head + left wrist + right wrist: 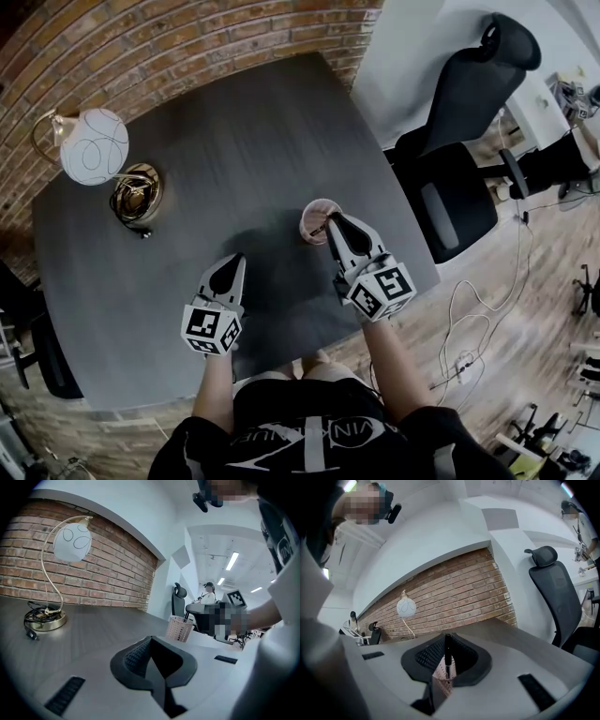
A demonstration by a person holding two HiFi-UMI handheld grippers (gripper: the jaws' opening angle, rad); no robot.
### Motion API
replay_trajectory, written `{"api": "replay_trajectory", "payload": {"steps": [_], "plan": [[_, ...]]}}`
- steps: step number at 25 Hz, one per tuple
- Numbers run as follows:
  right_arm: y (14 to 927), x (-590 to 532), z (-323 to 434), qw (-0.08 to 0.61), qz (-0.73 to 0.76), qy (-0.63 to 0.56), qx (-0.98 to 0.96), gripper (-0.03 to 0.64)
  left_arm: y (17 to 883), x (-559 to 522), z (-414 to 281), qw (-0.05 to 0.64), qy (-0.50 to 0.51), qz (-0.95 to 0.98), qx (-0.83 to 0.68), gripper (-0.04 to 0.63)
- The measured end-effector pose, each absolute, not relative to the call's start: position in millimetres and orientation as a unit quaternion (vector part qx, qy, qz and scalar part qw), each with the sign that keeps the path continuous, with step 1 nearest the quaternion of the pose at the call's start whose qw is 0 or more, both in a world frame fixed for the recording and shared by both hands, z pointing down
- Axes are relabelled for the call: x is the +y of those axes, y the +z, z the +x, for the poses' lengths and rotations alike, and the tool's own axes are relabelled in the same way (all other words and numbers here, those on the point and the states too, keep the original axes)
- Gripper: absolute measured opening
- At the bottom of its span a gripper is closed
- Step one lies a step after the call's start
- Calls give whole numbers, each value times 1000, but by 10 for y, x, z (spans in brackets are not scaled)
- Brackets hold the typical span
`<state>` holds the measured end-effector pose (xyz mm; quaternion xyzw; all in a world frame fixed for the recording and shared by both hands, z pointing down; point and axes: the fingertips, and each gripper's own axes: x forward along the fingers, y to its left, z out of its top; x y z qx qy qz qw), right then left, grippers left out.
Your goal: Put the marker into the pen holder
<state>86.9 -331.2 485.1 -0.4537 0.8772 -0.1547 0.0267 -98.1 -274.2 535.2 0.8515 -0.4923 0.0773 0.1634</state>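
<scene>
Black marker (447, 656) pinched upright by right gripper (446, 644) above the pink pen holder (309, 220); next, lower and let go. Left gripper (152, 644): fingers together, empty.

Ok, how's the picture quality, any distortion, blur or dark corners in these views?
Head view: strong fisheye bows the table edges. Left gripper view: brick wall curves, lamp sharp, left corners black. Right gripper view: marker crisp, black vignette around the rim.

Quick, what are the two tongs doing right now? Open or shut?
Left tongs: shut, empty.
Right tongs: shut on the marker, upright at the pen holder.
</scene>
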Motion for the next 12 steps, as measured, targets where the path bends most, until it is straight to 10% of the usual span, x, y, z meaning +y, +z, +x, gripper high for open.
{"api": "replay_trajectory", "payload": {"steps": [12], "plan": [[4972, -3352, 866, -25, -463, -132, 876, 51, 5399, -2718, -915, 158, 87, 856, -485, 12]]}}
